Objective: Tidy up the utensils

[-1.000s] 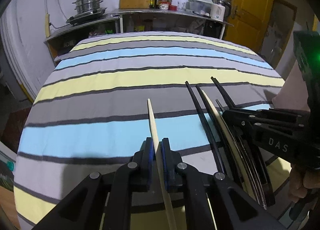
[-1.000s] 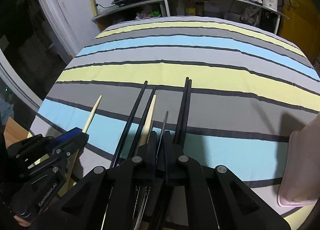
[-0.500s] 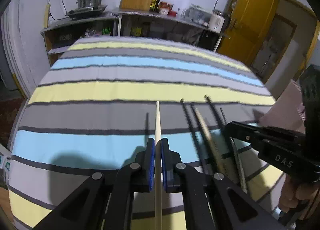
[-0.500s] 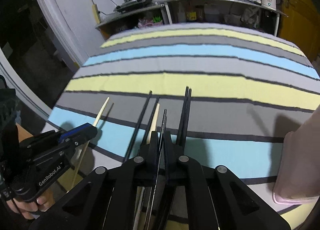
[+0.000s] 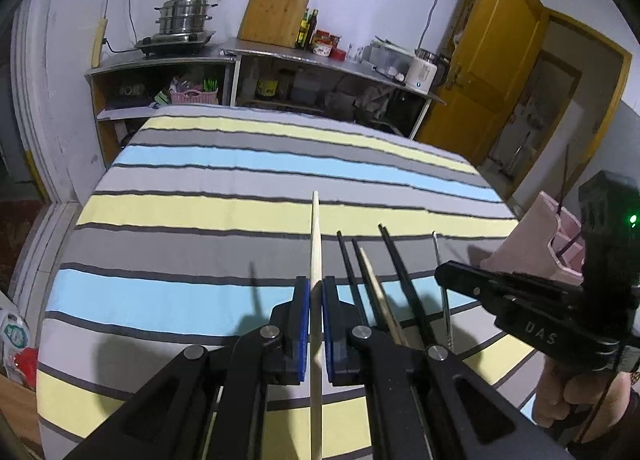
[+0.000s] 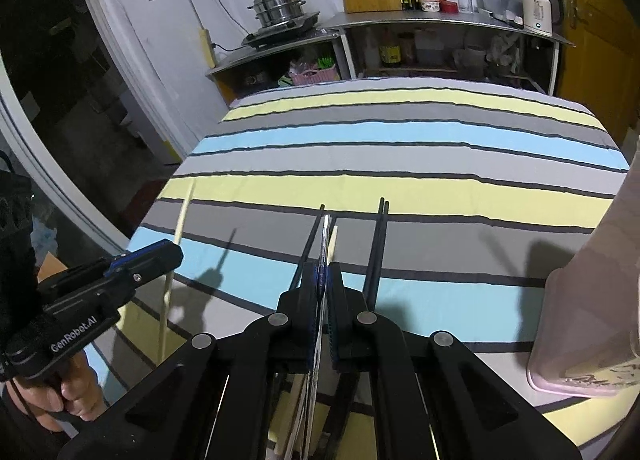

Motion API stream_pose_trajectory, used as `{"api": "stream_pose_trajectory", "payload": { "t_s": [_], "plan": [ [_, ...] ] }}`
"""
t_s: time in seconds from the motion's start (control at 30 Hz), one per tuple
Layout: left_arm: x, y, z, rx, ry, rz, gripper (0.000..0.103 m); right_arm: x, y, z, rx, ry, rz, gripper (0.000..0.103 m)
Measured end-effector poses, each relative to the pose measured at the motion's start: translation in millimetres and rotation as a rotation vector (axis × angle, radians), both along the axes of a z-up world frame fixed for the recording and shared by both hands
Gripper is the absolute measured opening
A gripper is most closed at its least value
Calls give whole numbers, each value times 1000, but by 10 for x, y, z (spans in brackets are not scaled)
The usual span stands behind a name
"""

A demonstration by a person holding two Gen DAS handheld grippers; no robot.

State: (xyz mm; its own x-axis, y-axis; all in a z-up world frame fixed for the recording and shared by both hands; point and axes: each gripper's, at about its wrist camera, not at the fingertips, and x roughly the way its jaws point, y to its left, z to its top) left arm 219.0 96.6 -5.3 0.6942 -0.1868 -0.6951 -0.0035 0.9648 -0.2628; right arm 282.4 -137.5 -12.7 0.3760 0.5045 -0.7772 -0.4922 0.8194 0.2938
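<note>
Across both wrist views I see the striped cloth [image 5: 248, 219] that covers the worktop, its grey, yellow and blue bands running side to side. Behind it stands a steel counter [image 6: 420, 21] with a cutting board [image 5: 276, 9] leaning on the wall and a stacked steamer pot [image 5: 182, 15] to its left. At the right edge of the worktop sits a pink holder [image 6: 592, 324], seen only in part; from the left wrist view thin dark sticks rise out of it.

My left gripper [image 5: 316, 324] has its fingers [image 5: 301, 324] clamped on a pale wooden chopstick [image 5: 316, 244], which runs straight forward between the blue pads and points away from me above the cloth. My right gripper [image 6: 323, 312] has its fingers [image 6: 340, 312] pressed together on a thin metal chopstick [image 6: 326, 236]; the blue pads are nearly touching around it.

Just beside the metal stick, in the right wrist view, a black chopstick [image 6: 310, 244] lies to its left and a second pale wooden chopstick [image 6: 333, 246] to its right, both on the cloth. A pair of black chopsticks [image 6: 378, 244] lies together a little further right. The two grippers are side by side, near each other, with these loose sticks between and under them. A hand [image 6: 60, 392] grips the left tool's handle at the lower left.
</note>
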Motion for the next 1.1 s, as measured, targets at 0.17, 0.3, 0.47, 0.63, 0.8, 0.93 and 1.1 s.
{"api": "stream_pose_trajectory", "payload": {
  "t_s": [0.17,0.3,0.47,0.63,0.8,0.93,1.1],
  "plan": [
    [-47,41,140,-14,-26,-2,6,-17,-11,44,7,-10,3,5],
    [-97,43,271,-4,-56,-8,5,-38,-33,93,13,-20,3,5],
    [42,46,114,15,-1,-21,5,-60,-59,124,19,-27,-1,4],
    [422,29,-316,72,109,-2,5,-55,-73,70,22,-18,1,4],
    [662,-47,-579,102,174,-18,6,-12,-62,73,23,-20,6,4],
    [716,-105,-684,124,201,-24,8,0,-54,72,24,-23,8,4],
    [760,-166,-679,168,208,-28,8,-16,-60,86,25,-29,3,4]
  ]
}}
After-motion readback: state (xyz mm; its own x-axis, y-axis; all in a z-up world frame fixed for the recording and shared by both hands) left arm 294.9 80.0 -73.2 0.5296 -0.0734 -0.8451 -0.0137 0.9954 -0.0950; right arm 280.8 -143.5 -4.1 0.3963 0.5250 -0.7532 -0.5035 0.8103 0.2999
